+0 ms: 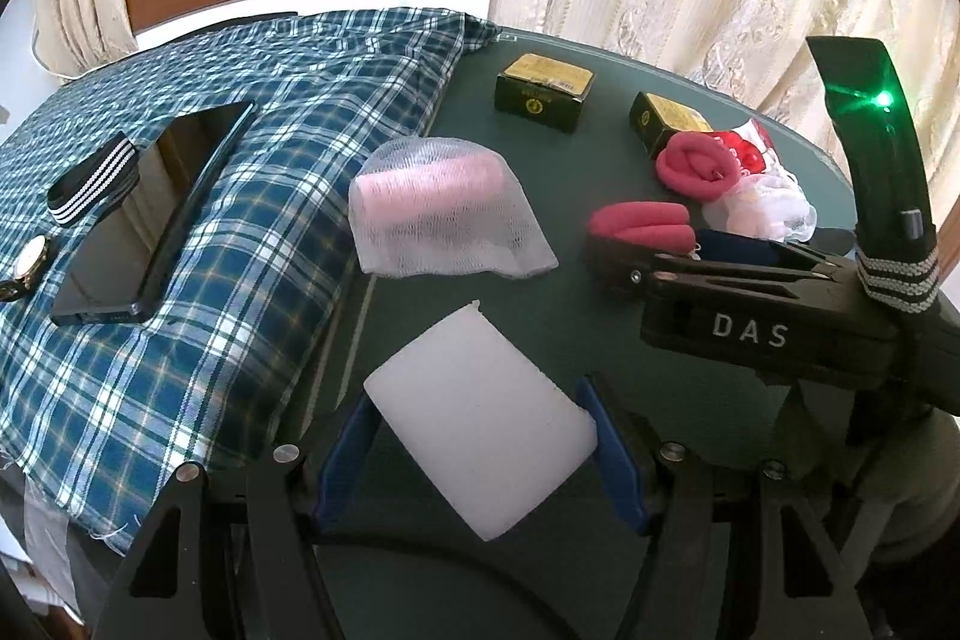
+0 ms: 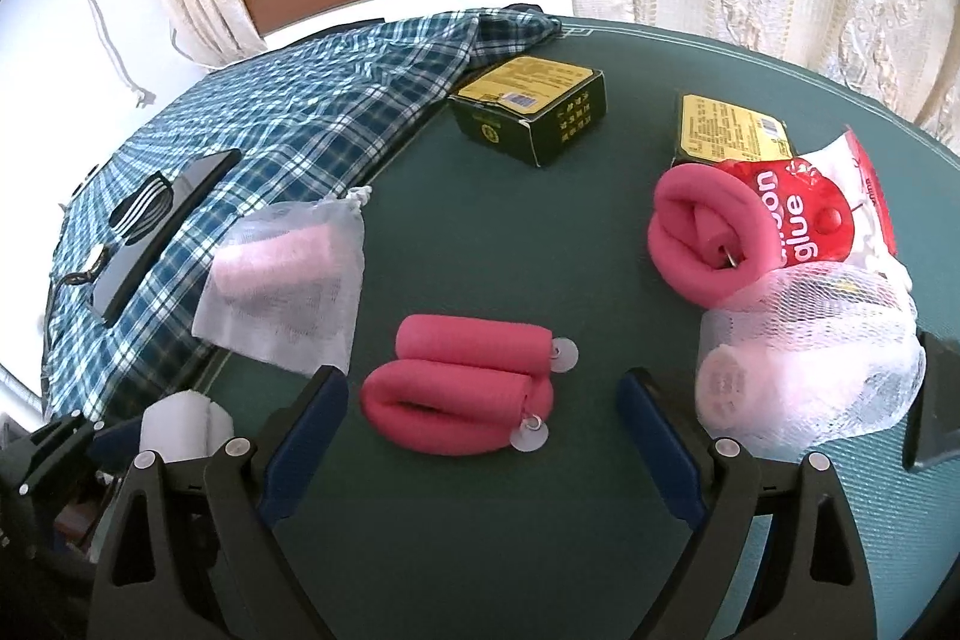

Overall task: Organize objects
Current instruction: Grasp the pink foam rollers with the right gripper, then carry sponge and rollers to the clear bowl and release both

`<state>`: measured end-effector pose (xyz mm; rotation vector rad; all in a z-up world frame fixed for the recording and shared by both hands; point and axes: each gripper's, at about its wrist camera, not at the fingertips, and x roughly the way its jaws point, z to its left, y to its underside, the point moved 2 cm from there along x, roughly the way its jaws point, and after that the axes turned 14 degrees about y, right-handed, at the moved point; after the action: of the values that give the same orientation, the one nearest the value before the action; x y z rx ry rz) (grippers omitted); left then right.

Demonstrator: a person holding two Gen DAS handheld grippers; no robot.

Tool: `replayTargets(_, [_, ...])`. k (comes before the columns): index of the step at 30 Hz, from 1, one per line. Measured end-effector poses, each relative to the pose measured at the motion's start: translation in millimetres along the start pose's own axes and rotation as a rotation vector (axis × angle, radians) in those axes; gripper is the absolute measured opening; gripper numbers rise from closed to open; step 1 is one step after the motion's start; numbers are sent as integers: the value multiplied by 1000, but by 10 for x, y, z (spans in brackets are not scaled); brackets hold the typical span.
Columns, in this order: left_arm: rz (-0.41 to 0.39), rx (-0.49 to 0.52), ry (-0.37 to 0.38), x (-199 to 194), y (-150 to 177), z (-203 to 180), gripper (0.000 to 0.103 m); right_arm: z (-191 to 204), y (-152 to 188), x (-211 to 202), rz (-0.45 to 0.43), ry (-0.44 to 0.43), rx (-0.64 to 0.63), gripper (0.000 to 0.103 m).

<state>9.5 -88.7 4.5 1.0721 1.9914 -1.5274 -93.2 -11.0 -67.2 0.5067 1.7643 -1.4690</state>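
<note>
My left gripper (image 1: 480,436) is shut on a white block (image 1: 480,418), which sits between its blue pads just above the green table (image 1: 600,40). The block also shows at the lower left of the right wrist view (image 2: 180,418). My right gripper (image 2: 483,388) is open. A folded pink foam roll (image 2: 462,388) with clear suction cups lies on the table between its fingertips, and the pads stand clear of it. In the left wrist view the right gripper (image 1: 606,259) comes in from the right, next to that pink roll (image 1: 639,223).
A mesh bag with a pale pink roll (image 2: 288,274) lies left of centre. A second pink roll (image 2: 702,244), a red glue packet (image 2: 804,214) and a mesh bag of white rolls (image 2: 804,376) crowd the right. Two green boxes (image 2: 534,112) (image 2: 732,127) stand behind. A plaid cloth (image 1: 180,370) holds a phone (image 1: 156,214), a watch (image 1: 30,268) and a striped band (image 1: 90,187).
</note>
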Motion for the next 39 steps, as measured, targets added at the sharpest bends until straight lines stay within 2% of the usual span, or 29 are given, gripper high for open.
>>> replayTargets(2, [0, 1, -1, 3, -4, -10, 70, 0, -4, 3, -4, 16, -2, 84])
replayTargets(4, [2, 3, -4, 3, -3, -17, 70, 6, -3, -8, -8, 32, -18, 64])
replayTargets(10, [4, 8, -5, -3, 0, -46, 70, -40, 100, -133, -7, 4, -15, 63])
replayTargets(17, [0, 26, -5, -17, -10, -142, 70, -223, 354, -438, -27, 25, 17, 63])
replayTargets(30, [4, 107, 38, -3, -31, -610, 70, -958, 925, -1013, -22, 84, 215, 63])
replayTargets(39, [25, 193, 82, 76, -11, -1122, 70, -1567, 1306, -1469, -43, 175, 340, 63])
